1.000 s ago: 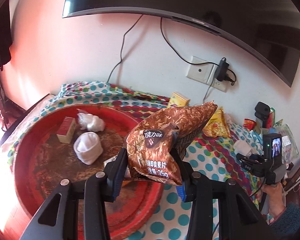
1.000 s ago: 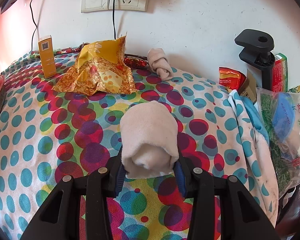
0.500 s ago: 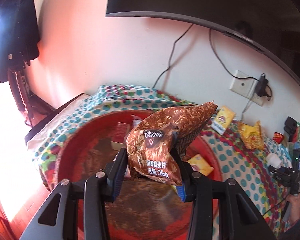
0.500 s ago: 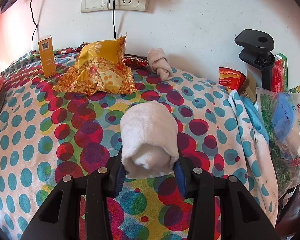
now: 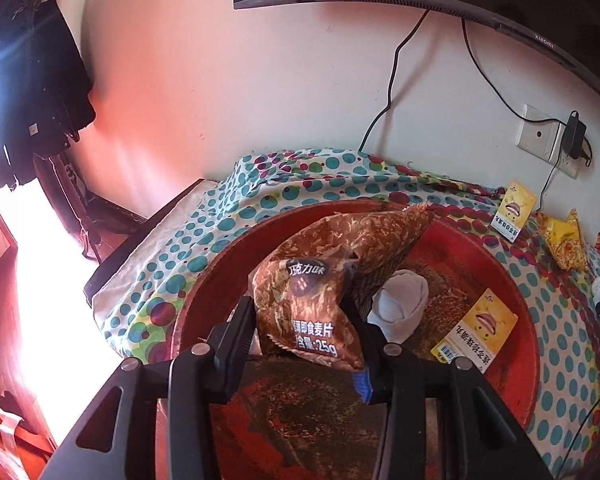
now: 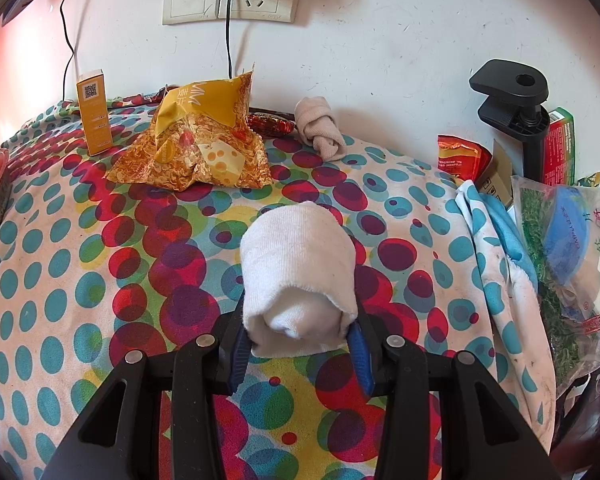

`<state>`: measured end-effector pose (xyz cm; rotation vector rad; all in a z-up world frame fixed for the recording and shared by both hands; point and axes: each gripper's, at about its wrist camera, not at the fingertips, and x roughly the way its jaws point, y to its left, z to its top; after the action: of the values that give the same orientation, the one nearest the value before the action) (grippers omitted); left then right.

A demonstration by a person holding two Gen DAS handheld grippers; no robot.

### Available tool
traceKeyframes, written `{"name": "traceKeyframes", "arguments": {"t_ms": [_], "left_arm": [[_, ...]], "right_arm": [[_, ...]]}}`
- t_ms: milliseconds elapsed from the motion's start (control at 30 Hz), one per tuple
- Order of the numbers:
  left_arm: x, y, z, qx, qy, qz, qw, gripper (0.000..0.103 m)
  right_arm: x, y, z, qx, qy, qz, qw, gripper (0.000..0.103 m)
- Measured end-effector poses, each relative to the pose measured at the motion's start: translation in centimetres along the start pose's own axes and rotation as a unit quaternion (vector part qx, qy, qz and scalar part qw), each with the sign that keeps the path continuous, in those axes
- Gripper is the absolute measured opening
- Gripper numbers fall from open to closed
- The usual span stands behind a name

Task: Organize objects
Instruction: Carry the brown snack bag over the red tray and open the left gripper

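A polka-dot cloth (image 6: 100,280) covers the tabletop; left gripper (image 5: 304,344) clamps a light, crinkly chocolate cereal packet (image 5: 324,280) over the red tray (image 5: 512,288); right gripper (image 6: 298,344) pinches a soft rolled white sock (image 6: 296,264) mid-roll.

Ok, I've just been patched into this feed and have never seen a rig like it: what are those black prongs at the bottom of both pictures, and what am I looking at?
No robot here: a person carries a hand-held gripper in each hand, each with a fisheye camera looking along its two black fingers.

The left view shows the left hand-held gripper clamped on a crinkled brown foil snack packet, over a large round red tray. In the tray lie a rolled white sock and a flat yellow box.

The right view shows the right hand-held gripper clamped on another rolled white sock, above the polka-dot tablecloth. Farther back lie an orange-yellow snack bag, an upright yellow box and a knotted beige sock.
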<state>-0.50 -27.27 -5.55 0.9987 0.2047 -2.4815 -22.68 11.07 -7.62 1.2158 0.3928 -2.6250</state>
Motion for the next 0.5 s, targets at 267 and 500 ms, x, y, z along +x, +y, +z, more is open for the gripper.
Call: {"name": "traceKeyframes", "arguments": {"t_ms": [267,500], "left_arm": [[2.2,0.5,0.5,0.025,0.012,0.013,0.9995,0.043],[4.0,1.2,0.7,0.031,0.023,0.023,0.999,0.043]], "right_arm": [[-0.1,0.2,0.1,-0.001,0.0,-0.004,1.0,0.04],[-0.1,0.3,0.1,-0.001,0.0,-0.006,1.0,0.04]]}}
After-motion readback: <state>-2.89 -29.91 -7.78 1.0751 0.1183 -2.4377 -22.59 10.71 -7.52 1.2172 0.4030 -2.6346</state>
